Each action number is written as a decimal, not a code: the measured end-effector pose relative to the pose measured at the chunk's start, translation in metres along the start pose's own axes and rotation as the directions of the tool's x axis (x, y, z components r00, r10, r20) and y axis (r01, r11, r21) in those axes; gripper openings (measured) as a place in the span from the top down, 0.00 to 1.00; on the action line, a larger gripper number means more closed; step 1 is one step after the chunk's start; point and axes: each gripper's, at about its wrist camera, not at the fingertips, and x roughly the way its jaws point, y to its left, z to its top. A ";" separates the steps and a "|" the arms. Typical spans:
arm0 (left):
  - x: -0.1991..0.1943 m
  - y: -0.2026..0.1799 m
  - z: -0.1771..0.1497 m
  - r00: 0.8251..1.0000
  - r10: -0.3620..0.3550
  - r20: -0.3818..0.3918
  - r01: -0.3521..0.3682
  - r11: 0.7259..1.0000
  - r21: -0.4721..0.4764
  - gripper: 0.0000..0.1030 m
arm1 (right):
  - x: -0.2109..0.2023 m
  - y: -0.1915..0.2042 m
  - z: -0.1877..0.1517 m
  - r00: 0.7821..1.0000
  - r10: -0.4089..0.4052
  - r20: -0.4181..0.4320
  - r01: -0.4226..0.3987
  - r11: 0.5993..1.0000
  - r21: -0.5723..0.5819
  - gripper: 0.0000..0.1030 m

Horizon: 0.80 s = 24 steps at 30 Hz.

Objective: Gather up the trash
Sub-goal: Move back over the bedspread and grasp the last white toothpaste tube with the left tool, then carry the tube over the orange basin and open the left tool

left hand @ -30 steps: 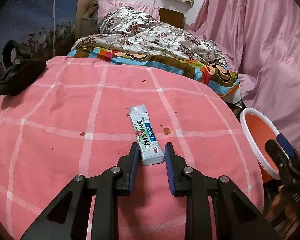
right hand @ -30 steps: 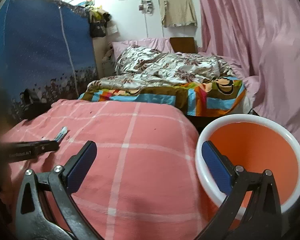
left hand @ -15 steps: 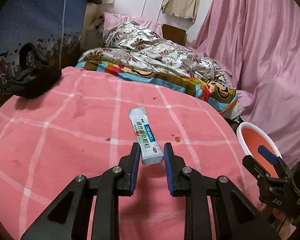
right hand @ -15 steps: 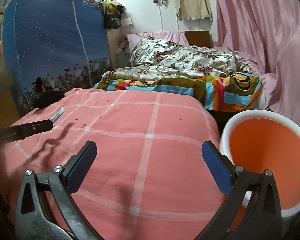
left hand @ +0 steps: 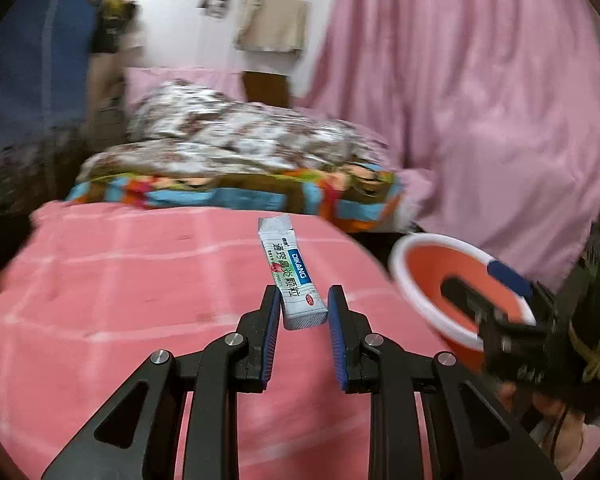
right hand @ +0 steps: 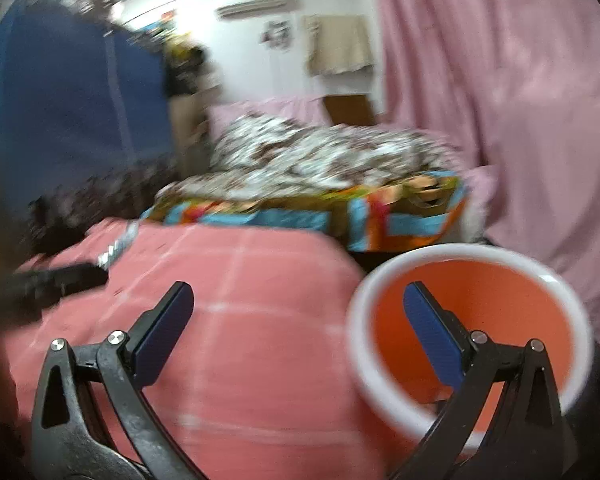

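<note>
A pink checked blanket (left hand: 132, 280) covers the near surface, with a bed under a floral quilt (left hand: 240, 136) beyond it and a pink curtain (left hand: 480, 100) hanging on the right. Just off the blanket's right edge sits an orange bucket (left hand: 420, 276) with a white rim.

The left gripper (left hand: 303, 312) reaches forward over the blanket, roughly level, its blue-padded fingers (left hand: 271, 336) brought close together and clamped on the near end of a white medicine sachet (left hand: 290, 272) printed with blue and green. The sachet sticks out ahead of the fingers toward the bed, raised clear of the blanket, left of the bucket.

The right gripper (right hand: 296, 320) is held at the blanket's right edge with its fingers spread wide and nothing between them; its right finger (right hand: 432, 328) shows in front of the bucket's orange inside. Both views are blurred.
</note>
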 end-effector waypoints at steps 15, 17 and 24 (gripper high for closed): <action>0.115 -0.117 0.018 0.946 -0.277 -0.170 0.289 0.956 0.052 0.78 | -0.034 -0.130 0.008 0.953 -0.304 -0.018 0.301 0.931 0.205 0.00; 0.120 -0.121 0.019 0.939 -0.288 -0.186 0.301 0.953 0.044 0.61 | -0.036 -0.133 0.007 0.951 -0.310 -0.021 0.307 0.928 0.210 0.00; 0.105 -0.119 0.019 0.950 -0.282 -0.133 0.288 0.957 0.027 0.58 | -0.043 -0.129 0.005 0.949 -0.316 -0.010 0.310 0.925 0.217 0.00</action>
